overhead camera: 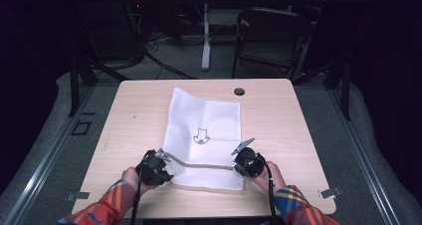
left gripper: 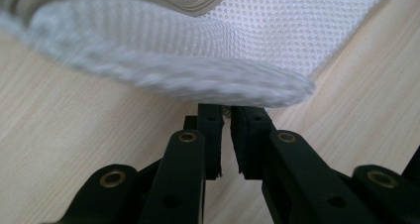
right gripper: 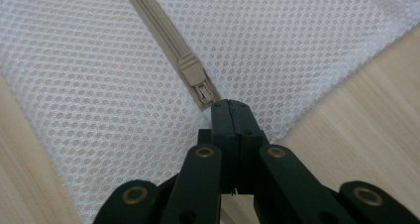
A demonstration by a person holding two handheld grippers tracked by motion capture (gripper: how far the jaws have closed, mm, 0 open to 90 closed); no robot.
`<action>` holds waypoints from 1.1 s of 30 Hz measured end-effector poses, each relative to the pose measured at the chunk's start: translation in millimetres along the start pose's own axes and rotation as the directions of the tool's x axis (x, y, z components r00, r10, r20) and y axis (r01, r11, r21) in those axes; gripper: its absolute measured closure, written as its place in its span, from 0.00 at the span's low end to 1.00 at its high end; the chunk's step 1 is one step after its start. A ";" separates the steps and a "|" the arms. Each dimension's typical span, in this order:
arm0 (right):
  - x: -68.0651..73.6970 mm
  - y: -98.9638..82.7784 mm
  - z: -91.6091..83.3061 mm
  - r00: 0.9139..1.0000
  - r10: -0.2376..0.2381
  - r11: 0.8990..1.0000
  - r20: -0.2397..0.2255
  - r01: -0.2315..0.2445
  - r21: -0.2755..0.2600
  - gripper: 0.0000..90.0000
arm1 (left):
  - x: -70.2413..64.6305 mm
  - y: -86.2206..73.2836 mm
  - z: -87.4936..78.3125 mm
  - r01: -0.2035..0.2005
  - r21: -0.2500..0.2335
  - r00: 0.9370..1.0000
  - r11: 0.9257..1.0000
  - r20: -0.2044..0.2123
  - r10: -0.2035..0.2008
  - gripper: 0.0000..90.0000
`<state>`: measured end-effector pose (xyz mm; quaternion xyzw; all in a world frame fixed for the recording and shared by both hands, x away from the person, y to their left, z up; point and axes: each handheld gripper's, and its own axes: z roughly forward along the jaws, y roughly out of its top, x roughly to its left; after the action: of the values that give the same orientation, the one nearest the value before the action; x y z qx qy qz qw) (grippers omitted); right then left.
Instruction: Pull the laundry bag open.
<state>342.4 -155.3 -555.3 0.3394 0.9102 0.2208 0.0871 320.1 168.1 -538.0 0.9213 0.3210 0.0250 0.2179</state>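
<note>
White mesh bag (overhead camera: 204, 135) lies flat mid-table (overhead camera: 278, 115). Left gripper (left gripper: 227, 116) pinches its lifted near corner; right gripper (right gripper: 230, 107) is clamped at the beige zipper pull (right gripper: 194, 75), weave visible close up. High view adds the printed arrow (overhead camera: 201, 135).

In the left gripper view the mesh bag (left gripper: 257, 30) is cut off by the top edge, and its near folded rim is blurred above the left claw (left gripper: 227, 116), hiding what the tips pinch. Past the zip slider (right gripper: 194, 71), the right claw (right gripper: 232, 110) covers the zip's end.
</note>
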 end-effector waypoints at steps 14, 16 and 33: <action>-3.8 -2.6 -0.2 1.000 -0.005 1.000 -0.003 0.005 -0.014 1.00 | 4.6 -11.4 -14.5 0.043 0.007 0.999 0.999 0.032 -0.043 0.56; -4.9 -2.4 -1.0 1.000 -0.012 1.000 -0.001 0.012 -0.003 1.00 | 8.7 -15.9 -19.3 0.068 -0.005 0.997 0.998 0.031 -0.068 0.47; -6.3 -4.1 -0.8 1.000 -0.009 1.000 -0.013 0.008 -0.016 1.00 | 16.8 -10.2 -38.9 0.084 -0.109 0.994 0.990 -0.068 -0.091 0.18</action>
<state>344.5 -162.5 -556.4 0.3333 0.9105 0.2299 0.0846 320.3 200.4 -508.7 0.8919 0.3671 0.0658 0.2557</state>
